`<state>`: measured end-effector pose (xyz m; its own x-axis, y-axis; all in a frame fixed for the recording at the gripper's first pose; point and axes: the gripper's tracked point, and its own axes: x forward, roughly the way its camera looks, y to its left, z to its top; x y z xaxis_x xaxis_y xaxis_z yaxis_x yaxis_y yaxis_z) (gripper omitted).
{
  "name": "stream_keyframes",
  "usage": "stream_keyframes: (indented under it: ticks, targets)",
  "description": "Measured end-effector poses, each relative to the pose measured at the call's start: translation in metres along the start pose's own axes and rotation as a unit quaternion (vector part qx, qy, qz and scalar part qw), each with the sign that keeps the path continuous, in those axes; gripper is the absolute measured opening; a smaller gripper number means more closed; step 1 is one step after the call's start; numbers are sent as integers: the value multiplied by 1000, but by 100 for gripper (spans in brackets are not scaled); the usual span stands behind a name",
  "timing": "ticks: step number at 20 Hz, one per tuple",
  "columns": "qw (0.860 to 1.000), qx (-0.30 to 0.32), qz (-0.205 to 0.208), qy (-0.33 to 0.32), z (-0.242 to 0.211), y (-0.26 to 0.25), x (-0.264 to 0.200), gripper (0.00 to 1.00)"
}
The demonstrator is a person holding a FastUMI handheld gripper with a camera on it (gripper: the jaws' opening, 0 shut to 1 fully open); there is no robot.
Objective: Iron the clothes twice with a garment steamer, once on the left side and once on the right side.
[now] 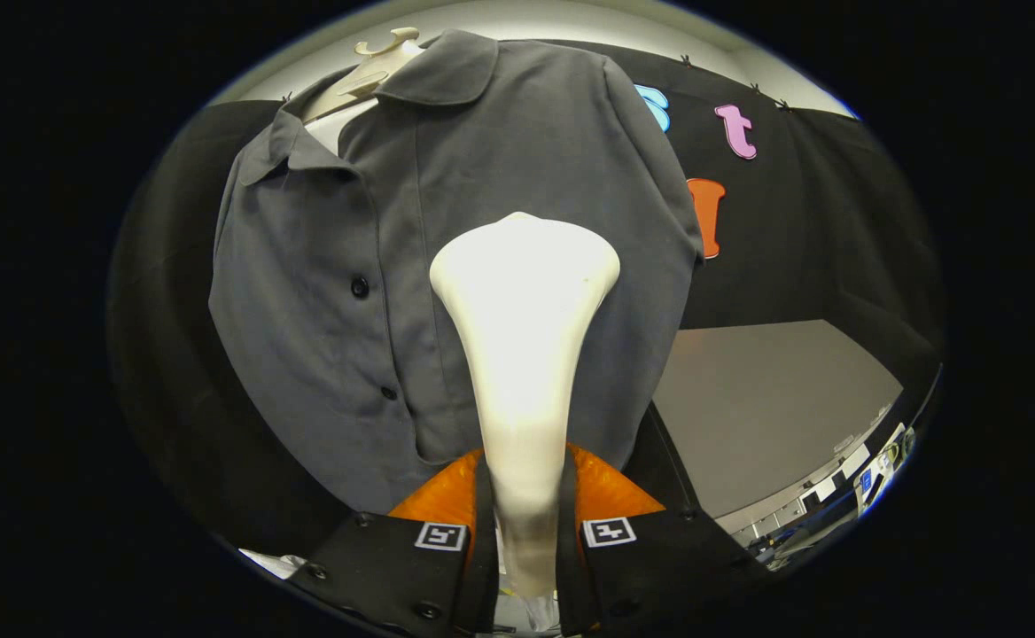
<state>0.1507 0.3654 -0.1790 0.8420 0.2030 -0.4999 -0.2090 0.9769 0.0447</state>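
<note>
The gripper (525, 540) was clamped on the steamer (522, 354), both fingers (482, 532) pressing the narrow white neck from either side, low down where the handle is slimmest, which probably gave the pads the firmest bite and kept the wide head free to work. The head flared out beyond the fingers and stood upright, its top lying over the shirt (411, 292) on the half beside the placket, the side away from the open collar; whether it touched the cloth or sat just off it could not be told, since the head hid the contact. The grey shirt hung buttoned on a pale hanger (376, 62) against the black wall, spread flat and facing the gripper, a placing that let a steamer travel straight up or down each front panel. Two dark buttons (359, 287) ran down the placket just beside the head, marking the line between the two sides. With the head about mid-height on that panel, this looked like one pass under way, and the other side, beyond the buttons, seemed yet to be covered. A grey floor (766, 408) showed past the shirt's edge, and an orange part (447, 496) of the gripper sat behind the fingers
</note>
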Motion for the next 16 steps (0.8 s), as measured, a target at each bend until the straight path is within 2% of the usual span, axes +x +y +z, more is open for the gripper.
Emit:
stream_keyframes:
  ticks: [16]
  targets:
    - [997, 6, -2, 76, -94, -13, 23, 34]
